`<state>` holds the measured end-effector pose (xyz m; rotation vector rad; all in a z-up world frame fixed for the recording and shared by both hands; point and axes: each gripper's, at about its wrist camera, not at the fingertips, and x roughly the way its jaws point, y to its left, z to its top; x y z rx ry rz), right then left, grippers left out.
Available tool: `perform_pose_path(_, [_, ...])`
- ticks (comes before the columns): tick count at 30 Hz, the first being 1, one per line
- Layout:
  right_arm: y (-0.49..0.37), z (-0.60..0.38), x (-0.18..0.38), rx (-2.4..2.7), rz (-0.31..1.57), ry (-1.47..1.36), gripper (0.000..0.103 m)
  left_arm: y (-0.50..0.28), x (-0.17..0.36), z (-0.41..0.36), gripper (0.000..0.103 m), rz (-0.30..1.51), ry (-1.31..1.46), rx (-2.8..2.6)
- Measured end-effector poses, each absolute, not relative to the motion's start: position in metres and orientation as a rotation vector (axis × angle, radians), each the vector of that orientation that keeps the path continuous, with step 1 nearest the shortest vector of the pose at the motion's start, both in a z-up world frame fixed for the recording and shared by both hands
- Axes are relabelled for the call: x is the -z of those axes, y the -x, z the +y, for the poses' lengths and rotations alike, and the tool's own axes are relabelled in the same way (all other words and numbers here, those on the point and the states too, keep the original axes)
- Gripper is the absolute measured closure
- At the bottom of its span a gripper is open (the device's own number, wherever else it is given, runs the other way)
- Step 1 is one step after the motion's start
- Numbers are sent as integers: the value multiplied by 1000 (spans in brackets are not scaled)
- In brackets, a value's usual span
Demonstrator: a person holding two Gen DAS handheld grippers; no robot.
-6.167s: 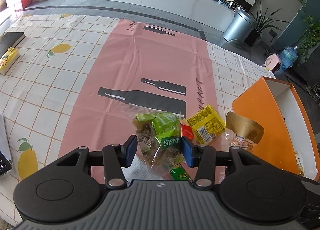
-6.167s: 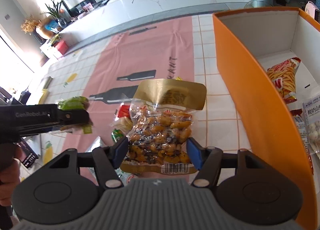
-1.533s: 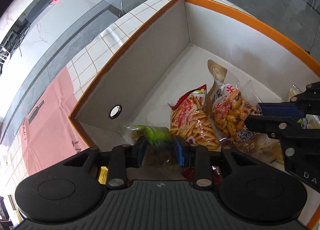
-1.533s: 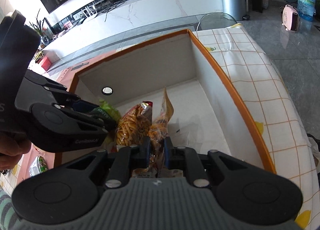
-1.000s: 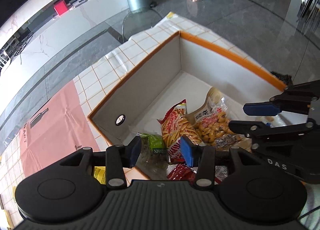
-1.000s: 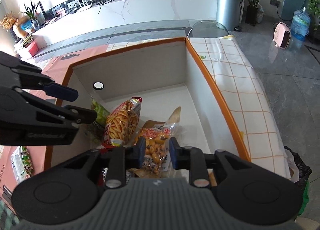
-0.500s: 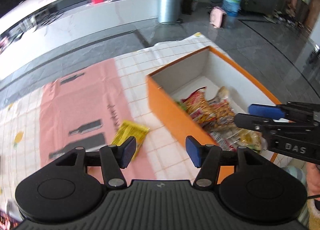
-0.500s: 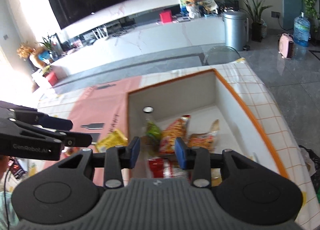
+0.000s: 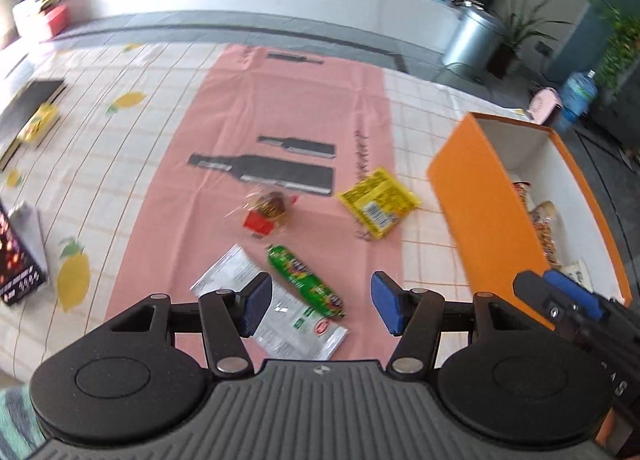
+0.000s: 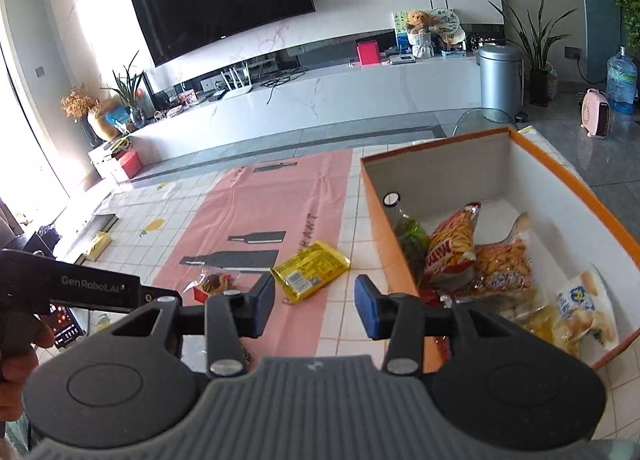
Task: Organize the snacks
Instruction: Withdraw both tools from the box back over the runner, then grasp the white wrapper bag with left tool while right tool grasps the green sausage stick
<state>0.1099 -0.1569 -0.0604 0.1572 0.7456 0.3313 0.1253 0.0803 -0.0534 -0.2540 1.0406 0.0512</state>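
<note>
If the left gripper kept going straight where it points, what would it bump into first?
Probably the green snack stick: it lies on the pink mat between the left gripper's open fingers, overlapping the white packet. Depth is uncertain.

both handheld grippers share one build: the left gripper (image 9: 316,302) and right gripper (image 10: 315,306) have matte black linkage arms with silver screw heads, round black discs either side, a ribbed grey housing and blue pads (image 9: 256,302); white lettering (genrobot.ai) marks the left gripper's side in the right wrist view
</note>
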Motion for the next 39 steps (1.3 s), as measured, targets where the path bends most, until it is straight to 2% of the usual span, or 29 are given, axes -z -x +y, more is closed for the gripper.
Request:
perform_pose_path(9, [-114, -109, 102, -419, 872, -67, 57, -135, 102, 107, 36, 1203, 330, -120])
perform_pose_path(12, [-118, -94, 118, -443, 940, 0, 57, -136, 113, 108, 36, 1224, 354, -128])
perform_pose_path(20, [-122, -82, 139, -439, 979, 64, 57, -143, 138, 105, 36, 1264, 371, -143])
perform_pose_path(24, [-129, -79, 144, -435, 991, 60, 57, -148, 144, 107, 47, 1255, 368, -128])
perform_pose_path(26, [-132, -76, 146, -436, 994, 66, 57, -153, 147, 109, 58, 1252, 359, -115])
perform_pose_path(29, [-137, -73, 148, -437, 998, 71, 57, -162, 148, 110, 64, 1239, 327, -73])
perform_pose_path(39, [-149, -60, 149, -453, 994, 101, 57, -193, 149, 101, 66, 1227, 156, 126])
